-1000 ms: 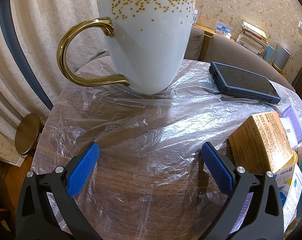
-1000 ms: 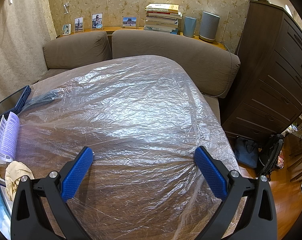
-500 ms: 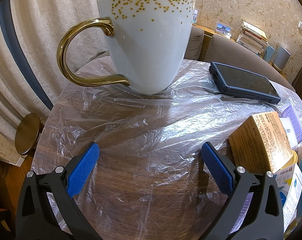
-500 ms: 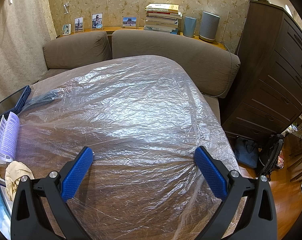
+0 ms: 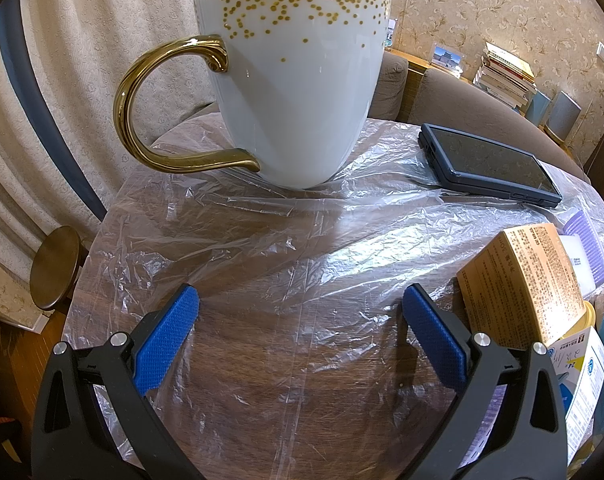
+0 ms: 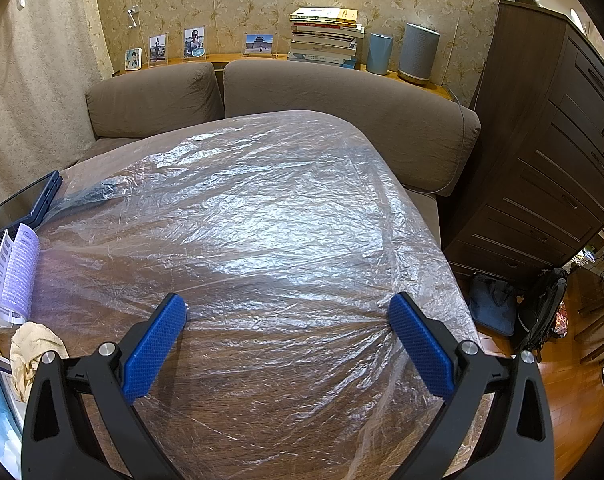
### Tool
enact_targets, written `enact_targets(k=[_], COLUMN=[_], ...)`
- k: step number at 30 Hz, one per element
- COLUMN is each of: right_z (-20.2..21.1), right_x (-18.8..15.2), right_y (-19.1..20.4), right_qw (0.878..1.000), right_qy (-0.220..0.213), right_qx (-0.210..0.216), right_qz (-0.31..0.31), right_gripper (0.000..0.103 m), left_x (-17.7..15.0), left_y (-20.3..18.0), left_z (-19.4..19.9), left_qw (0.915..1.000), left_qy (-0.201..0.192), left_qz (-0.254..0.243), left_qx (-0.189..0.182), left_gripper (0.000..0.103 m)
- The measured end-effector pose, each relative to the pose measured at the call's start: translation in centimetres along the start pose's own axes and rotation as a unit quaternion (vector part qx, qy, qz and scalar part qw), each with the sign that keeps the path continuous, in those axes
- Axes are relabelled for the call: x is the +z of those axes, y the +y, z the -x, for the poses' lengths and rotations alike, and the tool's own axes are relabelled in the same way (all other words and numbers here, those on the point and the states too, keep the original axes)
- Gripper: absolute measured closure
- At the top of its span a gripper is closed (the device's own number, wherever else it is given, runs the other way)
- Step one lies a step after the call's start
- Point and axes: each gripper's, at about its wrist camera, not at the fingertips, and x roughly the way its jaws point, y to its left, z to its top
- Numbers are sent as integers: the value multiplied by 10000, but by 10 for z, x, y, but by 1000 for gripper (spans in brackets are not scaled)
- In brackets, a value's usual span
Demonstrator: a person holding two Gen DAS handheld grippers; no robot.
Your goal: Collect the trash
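**Both hand-held grippers wait open over the wrapped tabletop, trash off to the side**

Nearest the lens in the left wrist view, the left hand-held gripper [image 5: 301,320] has its blue pads spread wide with nothing between them, hovering low over the tabletop [image 5: 302,360] and its crinkled clear plastic sheet [image 5: 262,248]. In the right wrist view the right hand-held gripper [image 6: 288,330] is likewise spread and empty, over a bare stretch of the same sheet.

The likely trash sits at the frame edges. At the lower right of the left view a tan printed carton [image 5: 525,284] leans tilted, its long axis running from lower right up toward upper left, printed face turned to the camera; paper packaging [image 5: 585,376] lies beneath it. At the lower left of the right view lies a crumpled cream tissue [image 6: 32,348], with no clear long axis, and above it a curled purple-printed leaflet [image 6: 16,276] whose length runs up the frame.

To do the pick well, the nearer gripper should probably swing toward the carton and close across its short side, square to the long axis, without snagging the sheet.

Farther off, at the upper centre of the left view, stands an upright white mug [image 5: 294,88], gold handle pointing left; right of it lies a dark tablet [image 5: 489,164]. Neither looks like trash
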Motion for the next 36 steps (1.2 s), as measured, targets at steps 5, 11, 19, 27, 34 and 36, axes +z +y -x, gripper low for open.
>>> enact_targets(k=[5, 11, 19, 27, 34, 36], right_z=[0, 0, -1, -1, 11, 34], right_x=[0, 0, 0, -1, -3, -4], right_y=[-1, -1, -1, -3, -28, -30], right_qw=[10000, 10000, 10000, 10000, 9994, 9986], right_qy=[-1, -2, -3, -6, 89, -113], right_qx=[2, 2, 3, 6, 320, 493], right_qz=[1, 2, 2, 6, -96, -140], right_gripper=[4, 4, 4, 4, 4, 4], left_x=[0, 0, 1, 2, -2, -7], left_y=[0, 0, 0, -1, 16, 18], left_z=[0, 0, 0, 1, 43, 74], left_qw=[10000, 10000, 10000, 10000, 9986, 9968], left_qy=[0, 0, 0, -1, -530, -786], left_qz=[0, 0, 21, 19, 84, 100], left_qx=[0, 0, 18, 17, 0, -141], left_gripper=[1, 1, 1, 1, 1, 1])
